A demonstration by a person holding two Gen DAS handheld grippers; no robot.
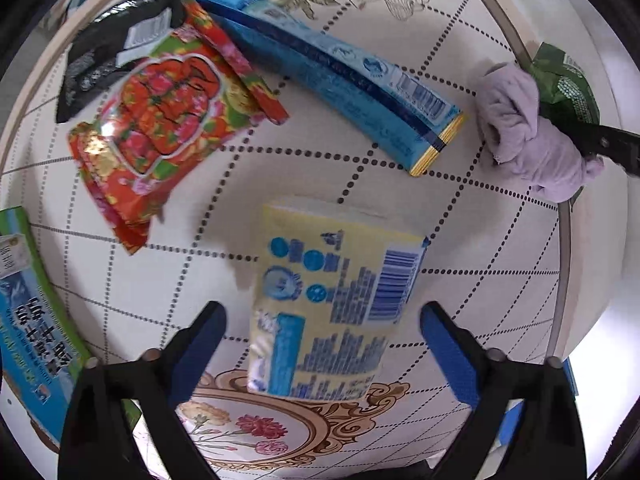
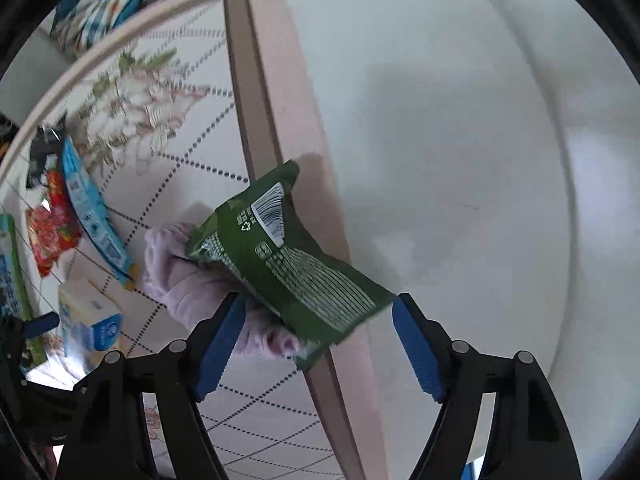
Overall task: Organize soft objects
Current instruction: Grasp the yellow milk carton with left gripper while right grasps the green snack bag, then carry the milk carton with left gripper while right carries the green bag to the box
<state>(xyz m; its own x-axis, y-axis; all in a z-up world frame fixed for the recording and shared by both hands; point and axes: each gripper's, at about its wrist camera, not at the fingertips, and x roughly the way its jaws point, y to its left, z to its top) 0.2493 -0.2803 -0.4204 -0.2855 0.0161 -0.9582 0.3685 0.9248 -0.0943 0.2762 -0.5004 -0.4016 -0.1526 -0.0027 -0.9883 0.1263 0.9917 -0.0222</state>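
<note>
Table (image 1: 400, 184) with dotted-grid cloth, bordered by a pale raised rim (image 2: 272, 128); bare white floor (image 2: 460, 160) beyond the rim in the right wrist view. Open cloth at table centre, between the red floral packet (image 1: 160, 120), the long blue pack (image 1: 340, 76) and the yellow tissue pack (image 1: 328, 304). Black pouch (image 1: 108, 52) at the far rim; green-blue box (image 1: 28, 304) at the left edge.

Left gripper (image 1: 324, 344): jaws wide, straddling the yellow tissue pack, pads apart from its sides, nothing gripped.

Right gripper (image 2: 316, 344): jaws wide, over the green packet (image 2: 288, 264), which overhangs the rim and rests on the lilac cloth bundle (image 2: 188, 280). Left pad (image 2: 218, 344) just beside the bundle; contact not determinable.
</note>
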